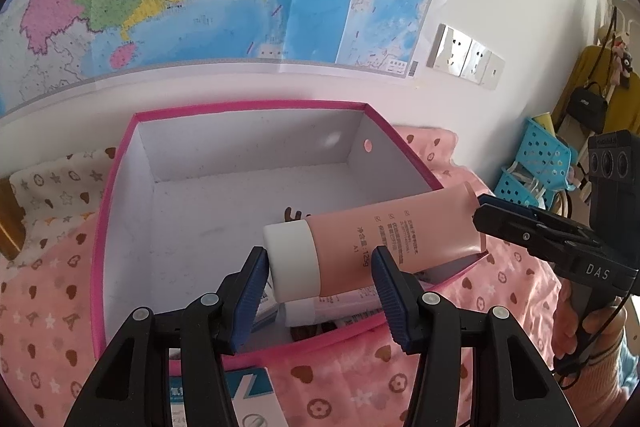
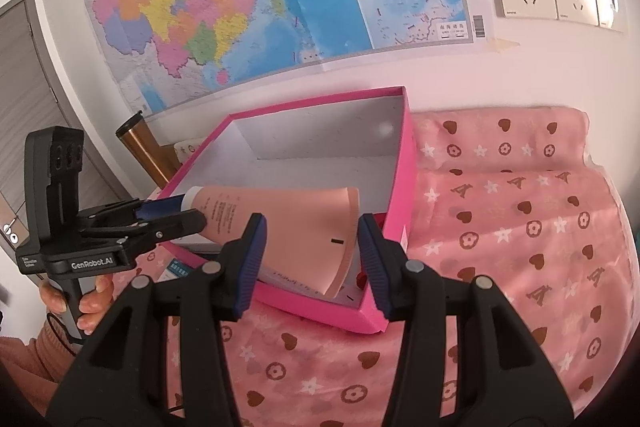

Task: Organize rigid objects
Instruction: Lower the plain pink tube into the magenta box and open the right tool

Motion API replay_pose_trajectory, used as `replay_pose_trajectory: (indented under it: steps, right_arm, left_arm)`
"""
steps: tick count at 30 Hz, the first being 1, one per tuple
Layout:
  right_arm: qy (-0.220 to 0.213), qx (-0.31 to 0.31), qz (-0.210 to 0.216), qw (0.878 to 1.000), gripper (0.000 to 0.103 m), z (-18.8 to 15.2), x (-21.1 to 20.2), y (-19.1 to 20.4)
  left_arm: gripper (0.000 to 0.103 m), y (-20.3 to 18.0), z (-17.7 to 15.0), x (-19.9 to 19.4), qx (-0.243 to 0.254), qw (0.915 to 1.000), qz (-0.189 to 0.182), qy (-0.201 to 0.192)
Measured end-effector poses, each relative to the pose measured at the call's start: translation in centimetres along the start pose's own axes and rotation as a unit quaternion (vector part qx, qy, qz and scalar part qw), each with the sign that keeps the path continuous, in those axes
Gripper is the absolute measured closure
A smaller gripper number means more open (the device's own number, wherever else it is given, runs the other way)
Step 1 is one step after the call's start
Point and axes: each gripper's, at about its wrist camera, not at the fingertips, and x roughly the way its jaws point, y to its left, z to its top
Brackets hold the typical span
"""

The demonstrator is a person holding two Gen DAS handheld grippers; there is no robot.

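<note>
Pink tube (image 1: 384, 243) with white cap, held over the near right corner of the pink box (image 1: 120, 187) on the bed. Left gripper (image 1: 320, 295) clamps the cap end; right gripper (image 2: 310, 259) clamps the crimped end. Step: placing. Next: lower, then release.

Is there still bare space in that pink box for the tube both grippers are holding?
Yes. The pink box has bare white floor across its far half, bordered by the back and left walls. The near corner under the pink tube is crowded with smaller tubes. The blanket beside the box is also bare.
</note>
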Motion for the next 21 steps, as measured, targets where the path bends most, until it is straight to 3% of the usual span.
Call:
replay_pose_trajectory:
  steps: [21]
  right_arm:
    - [0.021, -0.014, -0.034, 0.999, 0.052, 0.2, 2.3, 0.1]
  left_arm:
    - [0.05, 1.5, 0.2, 3.0, -0.023, 0.9993, -0.001, 0.029]
